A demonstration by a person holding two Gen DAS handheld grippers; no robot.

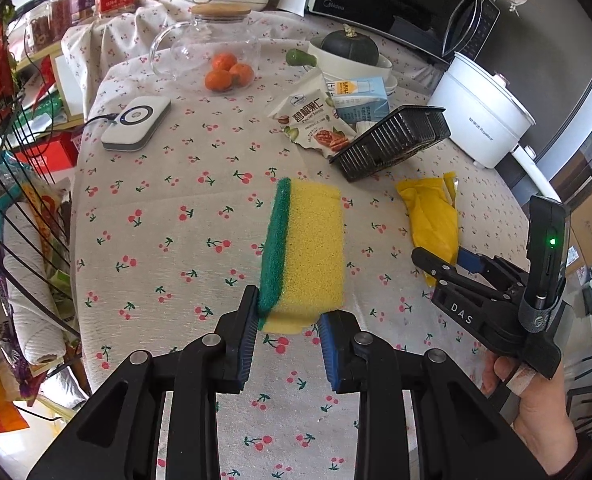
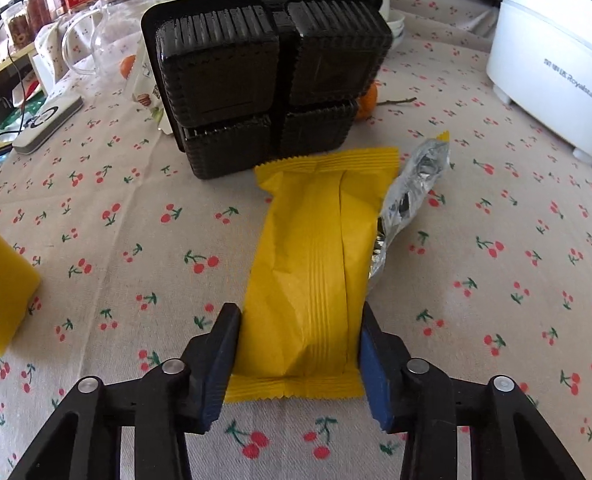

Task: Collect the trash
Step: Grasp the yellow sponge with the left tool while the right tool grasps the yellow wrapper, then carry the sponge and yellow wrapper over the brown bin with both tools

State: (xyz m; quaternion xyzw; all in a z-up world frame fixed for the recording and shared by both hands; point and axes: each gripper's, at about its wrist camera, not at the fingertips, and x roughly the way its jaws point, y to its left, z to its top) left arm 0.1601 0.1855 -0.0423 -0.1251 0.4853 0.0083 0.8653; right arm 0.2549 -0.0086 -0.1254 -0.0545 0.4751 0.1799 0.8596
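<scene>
A yellow sponge point(image 1: 308, 248) with a green scouring side sticks up from my left gripper point(image 1: 290, 312), which is shut on its near end above the cherry-print tablecloth point(image 1: 176, 220). The sponge's corner point(image 2: 0, 280) shows at the left of the right wrist view. A yellow snack wrapper point(image 2: 312, 240) lies flat on the cloth, and my right gripper point(image 2: 300, 320) has its pads against both long edges of the near end. A torn silver foil wrapper point(image 2: 416, 188) lies beside it. Behind it a black plastic tray point(image 2: 264, 76) stands tilted on edge. A pecan snack bag point(image 1: 316, 124) and a small carton point(image 1: 362, 100) lie further back.
A glass teapot point(image 1: 204, 52) with oranges behind it, a white device with a cable point(image 1: 136, 122), a bowl holding a green squash point(image 1: 350, 46) and a white cooker point(image 1: 484, 116) stand on the table. A wire rack point(image 1: 24, 200) with paper rolls stands off the left edge.
</scene>
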